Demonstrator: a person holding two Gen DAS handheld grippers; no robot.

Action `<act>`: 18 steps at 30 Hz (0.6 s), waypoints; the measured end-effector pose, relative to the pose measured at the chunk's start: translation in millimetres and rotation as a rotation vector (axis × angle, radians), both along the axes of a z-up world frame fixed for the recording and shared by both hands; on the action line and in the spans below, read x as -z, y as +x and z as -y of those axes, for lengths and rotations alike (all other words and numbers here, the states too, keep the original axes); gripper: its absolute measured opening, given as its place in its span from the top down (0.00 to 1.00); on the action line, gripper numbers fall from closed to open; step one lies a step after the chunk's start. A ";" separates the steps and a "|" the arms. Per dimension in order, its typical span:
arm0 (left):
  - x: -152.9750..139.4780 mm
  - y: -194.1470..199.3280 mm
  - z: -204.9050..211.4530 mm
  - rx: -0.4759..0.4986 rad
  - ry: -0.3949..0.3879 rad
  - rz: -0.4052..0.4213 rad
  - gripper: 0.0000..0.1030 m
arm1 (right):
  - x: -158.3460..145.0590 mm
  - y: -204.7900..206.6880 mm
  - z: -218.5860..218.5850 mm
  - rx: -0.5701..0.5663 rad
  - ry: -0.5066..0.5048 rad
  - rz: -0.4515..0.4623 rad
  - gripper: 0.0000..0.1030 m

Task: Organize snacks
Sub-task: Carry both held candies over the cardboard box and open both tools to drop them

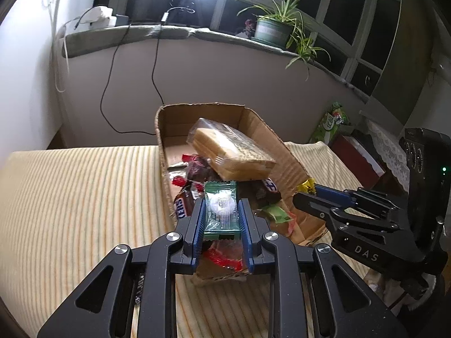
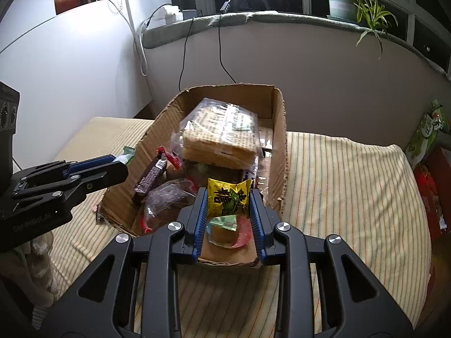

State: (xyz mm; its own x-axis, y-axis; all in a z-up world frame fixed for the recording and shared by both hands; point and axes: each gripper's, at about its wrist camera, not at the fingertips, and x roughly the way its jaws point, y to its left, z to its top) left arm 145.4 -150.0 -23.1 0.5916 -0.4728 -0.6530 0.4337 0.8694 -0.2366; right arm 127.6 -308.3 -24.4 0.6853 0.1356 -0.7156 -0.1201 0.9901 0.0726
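Between the left gripper's point(image 1: 221, 211) blue pads sits a green packet point(image 1: 220, 209), pinched by its two long edges so it stands upright over the near end of the box point(image 1: 284, 152); the pads press flat on the wrapper, which suggests a light squeeze chosen to keep a thin, slippery pouch from sliding out. Just ahead of and below those fingers lie the snacks already gathered in the box: a wafer pack point(image 1: 231, 152) propped aslant on top of the heap, dark chocolate bars point(image 1: 184, 207) to its left, and red wrappers directly beneath the pads. Off to that gripper's right, the right gripper point(image 2: 229, 205) clamps a yellow packet point(image 2: 229, 200) the same way, by its sides, with the printed face toward its camera and the box's near rim right under its tips; a small round sweet in clear wrap point(image 2: 225, 232) lies below the packet. Both packets hang above the box's near edge, not inside it yet, so each looks poised for dropping in. Since the wafer pack tilts loosely on the pile, a careless drop could tip it further. The box rests on a striped cloth point(image 2: 352, 183).
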 end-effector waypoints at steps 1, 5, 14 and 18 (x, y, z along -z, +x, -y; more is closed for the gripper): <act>0.1 -0.1 1.5 0.002 0.002 0.000 0.79 | 0.9 0.0 0.5 0.002 0.001 -0.002 0.71; 0.4 0.3 6.1 0.008 0.012 0.002 0.79 | 4.3 1.6 3.6 0.009 0.006 -0.009 0.71; 0.7 0.9 9.6 0.016 0.024 0.004 0.78 | 7.2 4.3 4.5 0.012 0.004 -0.013 0.70; -0.7 0.4 10.5 0.016 0.028 0.009 0.78 | 7.1 4.8 4.4 0.010 0.001 -0.013 0.66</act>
State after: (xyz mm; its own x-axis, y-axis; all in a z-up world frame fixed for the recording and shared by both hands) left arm 145.8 -160.5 -22.4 0.5897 -0.4639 -0.6611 0.4498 0.8685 -0.2082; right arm 132.4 -312.6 -31.5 0.6772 0.1294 -0.7243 -0.1095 0.9912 0.0747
